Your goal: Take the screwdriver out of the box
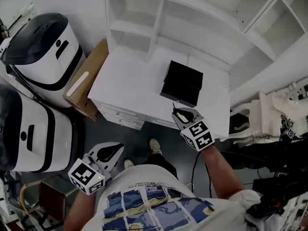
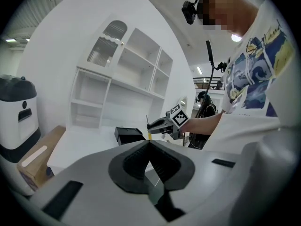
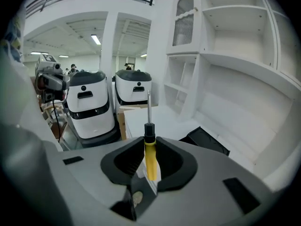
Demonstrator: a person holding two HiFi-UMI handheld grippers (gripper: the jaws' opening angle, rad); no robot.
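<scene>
Yellow-handled screwdriver (image 3: 150, 158) clamped in our right gripper (image 3: 149, 142), clear of the black box (image 1: 182, 83).
Left gripper (image 2: 149, 144) closed, empty; next we set it down by the white desk's (image 1: 124, 88) front edge.

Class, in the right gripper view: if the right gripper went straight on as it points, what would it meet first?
Probably the white tabletop, beside the black box; the screwdriver clamped in the right gripper would touch first. Depth is unclear, so this is uncertain.
</scene>
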